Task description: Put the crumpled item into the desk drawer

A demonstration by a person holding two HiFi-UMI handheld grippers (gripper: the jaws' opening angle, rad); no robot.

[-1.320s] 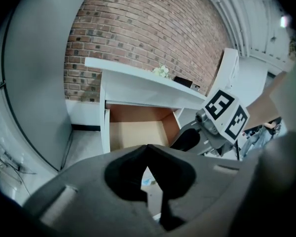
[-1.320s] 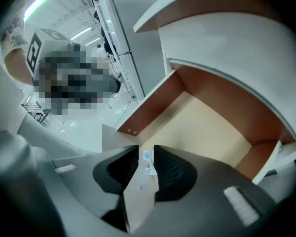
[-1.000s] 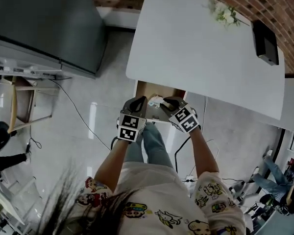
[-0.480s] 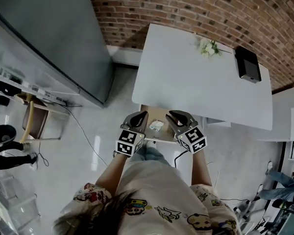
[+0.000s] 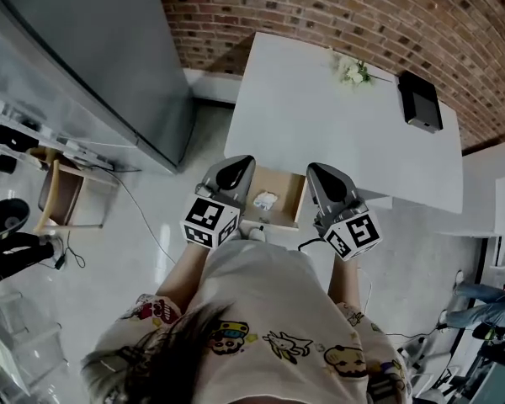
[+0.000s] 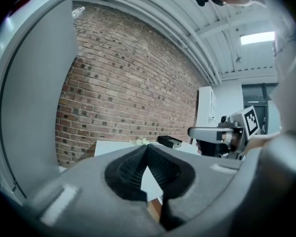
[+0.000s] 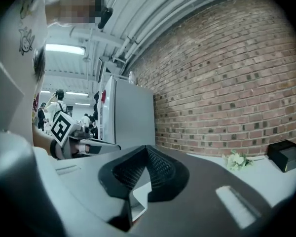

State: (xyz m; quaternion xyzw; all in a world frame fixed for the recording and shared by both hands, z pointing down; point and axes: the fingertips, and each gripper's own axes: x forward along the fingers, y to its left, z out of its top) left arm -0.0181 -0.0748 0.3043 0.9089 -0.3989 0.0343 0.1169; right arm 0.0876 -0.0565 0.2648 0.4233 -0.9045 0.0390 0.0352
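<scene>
The white crumpled item (image 5: 263, 200) lies inside the open wooden drawer (image 5: 288, 188), which is pulled out from the near edge of the white desk (image 5: 320, 124). My left gripper (image 5: 236, 166) hovers over the drawer's left side. My right gripper (image 5: 319, 172) hovers over its right side. Both are raised above the drawer and apart from the item. In the left gripper view the left gripper (image 6: 146, 148) has its jaws closed tip to tip with nothing between them. The right gripper (image 7: 147, 149) shows the same in its own view.
A small bunch of white flowers (image 5: 351, 71) and a black box (image 5: 421, 101) sit at the desk's far edge by the brick wall (image 5: 320, 7). A tall grey cabinet (image 5: 93, 49) stands to the left, with a wooden chair (image 5: 63, 196) beside it. Cables run over the floor.
Both grippers have lifted up and back from the drawer and spread to its two sides. The crumpled item stays in the drawer.
</scene>
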